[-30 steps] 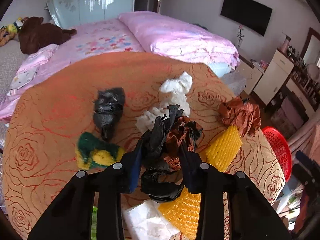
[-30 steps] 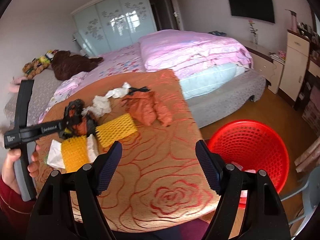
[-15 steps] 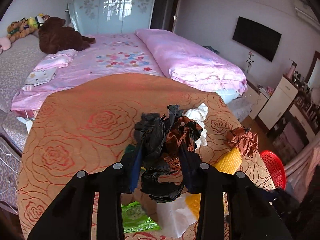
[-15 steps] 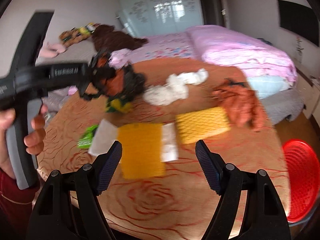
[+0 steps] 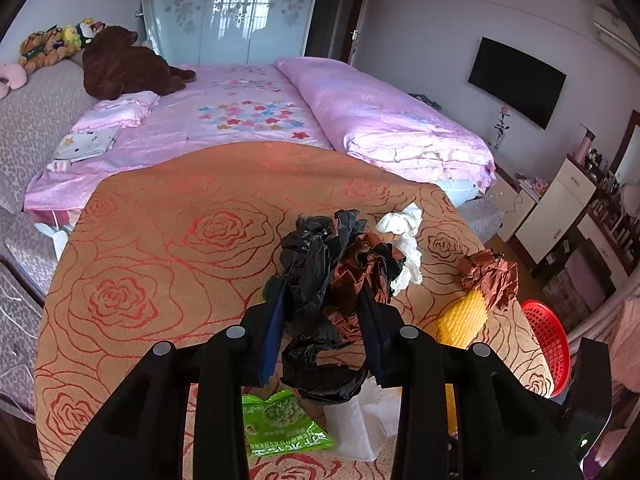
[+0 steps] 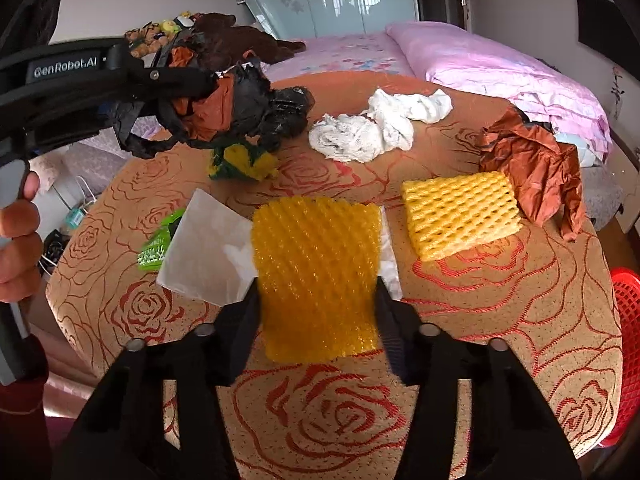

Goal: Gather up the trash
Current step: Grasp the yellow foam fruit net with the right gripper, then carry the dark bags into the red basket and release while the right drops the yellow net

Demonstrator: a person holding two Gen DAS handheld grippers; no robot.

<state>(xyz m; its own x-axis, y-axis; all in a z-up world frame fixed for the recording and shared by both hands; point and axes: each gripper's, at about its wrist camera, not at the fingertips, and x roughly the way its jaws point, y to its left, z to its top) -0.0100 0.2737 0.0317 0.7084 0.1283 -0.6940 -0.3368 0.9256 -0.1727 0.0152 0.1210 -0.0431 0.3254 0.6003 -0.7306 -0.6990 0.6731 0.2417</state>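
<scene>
Left claw [image 5: 324,324] clamped on black and brown crumpled bags [image 5: 332,276] above the desk [image 5: 160,264], right claw [image 6: 318,312] closing around yellow foam net [image 6: 316,268] near the desk's front edge

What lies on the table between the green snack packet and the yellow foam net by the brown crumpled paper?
In the right wrist view: a white sheet with an orange foam net on it, framed by the right gripper, jaws closing.

A daylit bedroom: a bed [image 5: 256,120] under pink floral covers fills the middle, plush toys [image 5: 116,64] at its head. Behind it stand frosted wardrobe doors [image 5: 236,8]; right of the bed, a wall-mounted television [image 5: 516,80] above white cabinets [image 5: 552,208].
</scene>
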